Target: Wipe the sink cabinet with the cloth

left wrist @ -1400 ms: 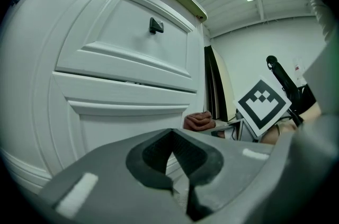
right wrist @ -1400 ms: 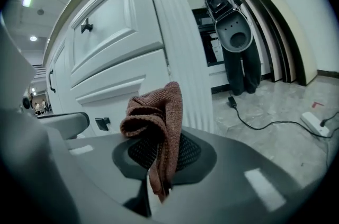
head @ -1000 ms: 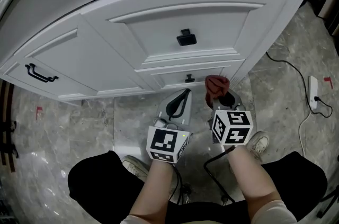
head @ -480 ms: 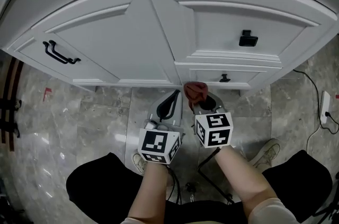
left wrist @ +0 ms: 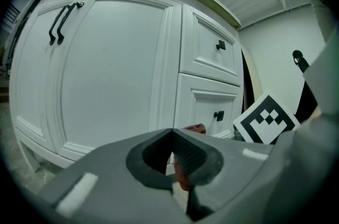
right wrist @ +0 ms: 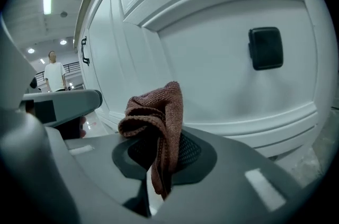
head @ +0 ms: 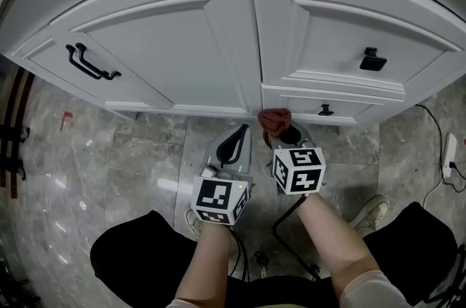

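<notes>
While empty and pressed together, left hand-held gripper [left wrist: 172, 135] beside right hand-held gripper [right wrist: 159, 162] pinching cloth [right wrist: 156, 112] near cabinet [head: 167, 59].

Reddish-brown cloth [right wrist: 159, 122], white cabinet [head: 167, 59] with black handles [right wrist: 265, 48], grey veined floor [head: 95, 168], black-and-white patterned marker cubes [head: 298, 170].

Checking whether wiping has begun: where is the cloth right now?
In the head view, the cloth is clamped in the right gripper, at the base of the sink cabinet, just left of the lower drawer knob.
</notes>
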Action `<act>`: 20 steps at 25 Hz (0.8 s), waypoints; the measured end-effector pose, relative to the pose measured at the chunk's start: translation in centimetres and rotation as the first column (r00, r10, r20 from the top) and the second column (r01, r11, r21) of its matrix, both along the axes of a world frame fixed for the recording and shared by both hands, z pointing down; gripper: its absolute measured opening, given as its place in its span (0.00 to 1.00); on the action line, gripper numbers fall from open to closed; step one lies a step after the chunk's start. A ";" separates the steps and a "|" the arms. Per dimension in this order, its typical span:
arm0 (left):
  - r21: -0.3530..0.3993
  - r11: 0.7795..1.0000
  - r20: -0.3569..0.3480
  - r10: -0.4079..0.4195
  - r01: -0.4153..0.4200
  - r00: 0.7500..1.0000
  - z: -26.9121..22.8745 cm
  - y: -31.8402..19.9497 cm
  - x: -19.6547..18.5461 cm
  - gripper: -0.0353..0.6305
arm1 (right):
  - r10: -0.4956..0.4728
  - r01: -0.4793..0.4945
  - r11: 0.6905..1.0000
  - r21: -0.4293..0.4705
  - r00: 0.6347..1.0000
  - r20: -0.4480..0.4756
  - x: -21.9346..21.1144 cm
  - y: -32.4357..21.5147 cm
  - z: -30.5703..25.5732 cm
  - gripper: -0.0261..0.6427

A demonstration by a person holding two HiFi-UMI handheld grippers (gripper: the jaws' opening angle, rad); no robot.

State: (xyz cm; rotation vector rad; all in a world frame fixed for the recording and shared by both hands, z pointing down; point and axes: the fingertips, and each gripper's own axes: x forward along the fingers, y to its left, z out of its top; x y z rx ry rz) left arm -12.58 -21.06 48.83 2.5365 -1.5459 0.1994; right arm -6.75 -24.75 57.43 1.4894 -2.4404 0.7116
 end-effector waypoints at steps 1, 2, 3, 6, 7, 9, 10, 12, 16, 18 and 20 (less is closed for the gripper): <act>0.002 1.000 -0.004 0.005 -0.005 1.000 0.0 0.0 0.3 0.05 | 0.007 -0.007 1.000 -0.003 1.000 -0.003 0.4 0.0 0.1 0.16; 0.003 1.000 -0.007 0.012 -0.012 1.000 -0.1 -0.1 0.7 0.05 | 0.014 -0.014 1.000 -0.006 1.000 -0.006 0.9 0.0 0.2 0.16; 0.005 1.000 -0.009 0.019 -0.019 1.000 -0.1 -0.1 1.0 0.05 | 0.020 -0.020 1.000 -0.009 1.000 -0.010 1.3 0.1 0.4 0.16; 0.007 0.999 -0.007 0.041 -0.041 0.999 -0.1 -0.1 2.3 0.05 | 0.040 -0.041 0.999 -0.015 0.999 -0.018 2.6 0.0 0.5 0.16; 0.007 0.999 -0.008 0.047 -0.047 0.999 -0.1 -0.1 2.7 0.05 | 0.048 -0.048 0.999 -0.015 0.999 -0.018 3.1 0.0 0.5 0.16; 0.006 0.999 -0.013 0.054 -0.054 0.998 -0.2 -0.1 3.3 0.05 | 0.062 -0.063 0.998 -0.014 0.998 -0.018 4.1 0.1 0.3 0.16; 0.006 0.998 -0.017 0.057 -0.056 0.998 -0.2 -0.1 3.6 0.05 | 0.070 -0.070 0.997 -0.014 0.997 -0.016 4.6 0.1 0.2 0.16; 0.006 0.998 -0.028 0.062 -0.062 0.998 -0.3 -0.2 4.3 0.05 | 0.087 -0.087 0.996 -0.012 0.996 -0.014 5.7 0.1 0.0 0.16; 0.008 0.996 -0.032 0.090 -0.090 0.995 -0.4 0.0 6.4 0.05 | 0.119 -0.119 0.993 -0.012 0.993 -0.018 8.2 0.3 -0.2 0.16; 0.007 0.995 -0.031 0.104 -0.104 0.994 -0.3 0.2 7.3 0.05 | 0.137 -0.137 0.990 -0.015 0.991 -0.016 9.5 0.4 -0.2 0.16; 0.007 0.993 -0.029 0.118 -0.118 0.993 -0.3 0.3 8.3 0.05 | 0.158 -0.158 0.987 -0.017 0.987 -0.011 10.8 0.5 -0.3 0.16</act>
